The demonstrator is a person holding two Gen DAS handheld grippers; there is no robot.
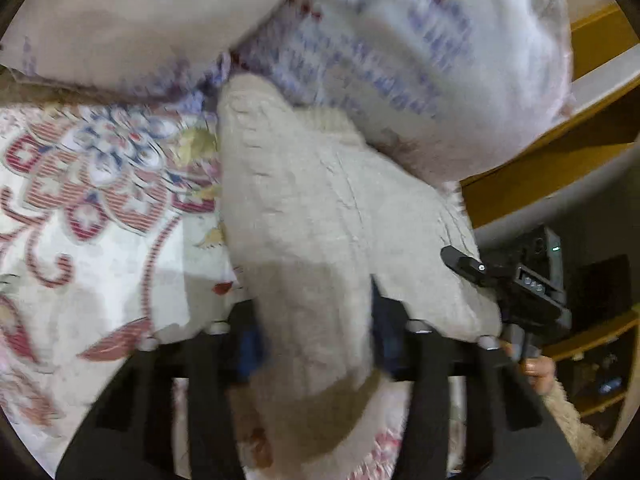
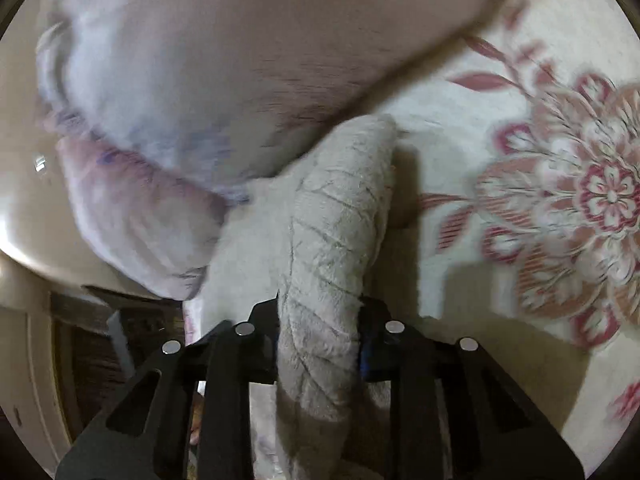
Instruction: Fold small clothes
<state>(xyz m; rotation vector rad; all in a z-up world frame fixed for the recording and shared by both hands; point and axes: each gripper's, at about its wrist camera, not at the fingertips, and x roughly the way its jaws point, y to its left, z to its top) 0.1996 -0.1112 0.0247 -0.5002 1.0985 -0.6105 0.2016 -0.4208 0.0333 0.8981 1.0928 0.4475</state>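
Cream knit fabric fills the gap nearest each camera: a fuzzy, cable-patterned small garment (image 1: pixel 320 208) is pinched in both grippers at once. From the left wrist camera, the left gripper (image 1: pixel 316 344) has its jaws closed on a thick bunch of the knit, with blue pads just showing on either side of the cloth; the garment runs away from the jaws toward the far side, its far end reaching the pillows. A ribbed, darker-toned edge of the fabric hangs down between the gripper's black arms, close to the lens.

From the right wrist camera, the right gripper (image 2: pixel 320 340) is likewise clamped on a fold of the same garment (image 2: pixel 336 240), the cloth standing up from the jaws as a narrow ridge that leans to the far right. A blue pad is visible on the right side of the fold.

The garment lies over a bed sheet (image 1: pixel 100 220) printed with red and blue floral medallions, which spreads to the left in the left view and to the right in the right view (image 2: pixel 560 200). At the far side, two pale pillows (image 1: pixel 400 48) with a faint blue-purple print press against the garment's far end. In the left view, the right gripper's black body (image 1: pixel 516 276) shows at the right, held by a hand (image 1: pixel 538 372) in a fuzzy sleeve, with a yellow-brown wooden frame (image 1: pixel 540 172) beyond it. Both views are motion-blurred.
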